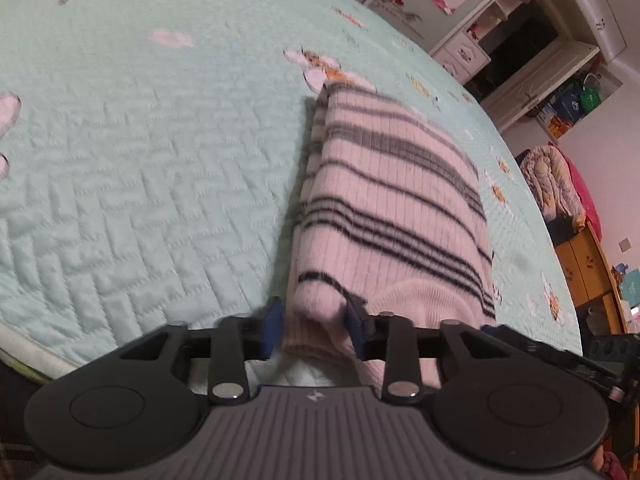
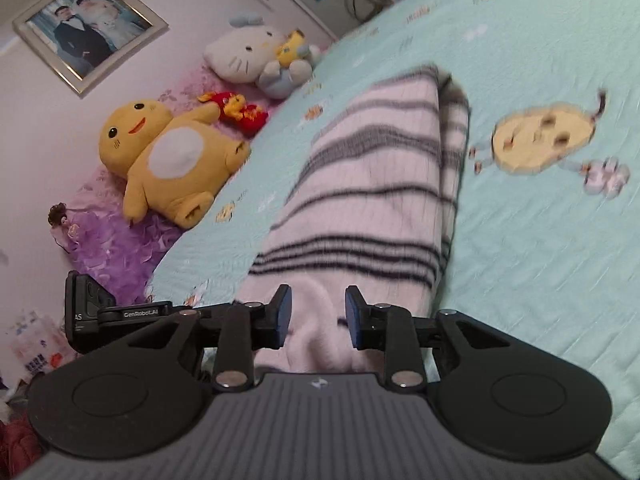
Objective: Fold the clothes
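Left gripper [image 1: 314,326] pinched the striped sweater [image 1: 392,200] at lower centre; right gripper [image 2: 318,314] straddled it, jaws parted. Uneven pull risked unfolding the bundle.

"GenRobot.AI" on black camera mount [image 2: 132,314]

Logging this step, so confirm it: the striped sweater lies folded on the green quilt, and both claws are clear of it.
Not quite. The sweater does lie folded on the quilt, but neither claw is clear of it. The left wrist view shows the left claw pinching its near edge; the right wrist view shows fabric between the fingers of the right claw.
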Action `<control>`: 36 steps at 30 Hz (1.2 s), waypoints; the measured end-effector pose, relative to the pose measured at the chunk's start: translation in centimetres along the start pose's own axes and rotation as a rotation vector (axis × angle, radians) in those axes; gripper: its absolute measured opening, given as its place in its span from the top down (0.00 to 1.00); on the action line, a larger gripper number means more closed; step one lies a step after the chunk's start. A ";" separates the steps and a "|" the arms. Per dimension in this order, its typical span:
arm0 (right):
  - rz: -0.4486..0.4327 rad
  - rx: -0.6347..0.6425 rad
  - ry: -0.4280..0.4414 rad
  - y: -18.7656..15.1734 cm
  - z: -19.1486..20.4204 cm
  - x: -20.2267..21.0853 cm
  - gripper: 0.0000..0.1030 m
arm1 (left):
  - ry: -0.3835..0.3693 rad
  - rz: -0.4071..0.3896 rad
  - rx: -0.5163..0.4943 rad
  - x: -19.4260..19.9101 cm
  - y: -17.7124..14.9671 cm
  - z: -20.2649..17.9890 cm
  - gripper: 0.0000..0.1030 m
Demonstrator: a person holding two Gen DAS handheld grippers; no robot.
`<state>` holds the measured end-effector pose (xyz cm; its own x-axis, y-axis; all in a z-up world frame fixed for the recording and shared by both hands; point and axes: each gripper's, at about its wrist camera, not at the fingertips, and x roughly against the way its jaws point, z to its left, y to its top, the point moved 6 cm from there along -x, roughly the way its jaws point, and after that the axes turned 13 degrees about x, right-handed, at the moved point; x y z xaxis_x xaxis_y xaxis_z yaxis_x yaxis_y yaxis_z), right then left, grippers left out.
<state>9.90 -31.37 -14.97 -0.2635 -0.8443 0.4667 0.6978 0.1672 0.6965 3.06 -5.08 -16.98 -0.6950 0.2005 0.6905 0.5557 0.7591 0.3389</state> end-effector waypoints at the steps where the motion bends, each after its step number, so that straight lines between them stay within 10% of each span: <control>1: 0.002 -0.002 -0.008 -0.2 -0.4 -0.1 0.71 | -0.004 0.012 0.001 -0.3 -0.3 0.1 0.84; 7: 0.014 0.043 -0.069 -0.3 -1.1 0.2 0.73 | 0.032 0.007 -0.107 0.0 -1.0 -1.3 0.87; 18: 0.028 0.063 -0.046 -0.3 -1.3 0.2 0.72 | 0.024 0.002 0.039 0.8 -0.2 0.8 0.69; 26: -0.071 -0.101 -0.058 0.4 -4.4 3.4 0.40 | -0.027 -0.038 0.147 1.7 0.6 2.0 0.55; 36: -0.163 -0.071 -0.090 4.9 -5.1 3.8 0.40 | -0.045 -0.152 0.017 2.6 4.4 -3.1 0.57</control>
<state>15.72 -36.37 -12.58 -0.4335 -0.8076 0.3998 0.6854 -0.0074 0.7282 5.11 -3.15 -11.78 -0.7907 0.1098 0.6022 0.4349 0.7931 0.4265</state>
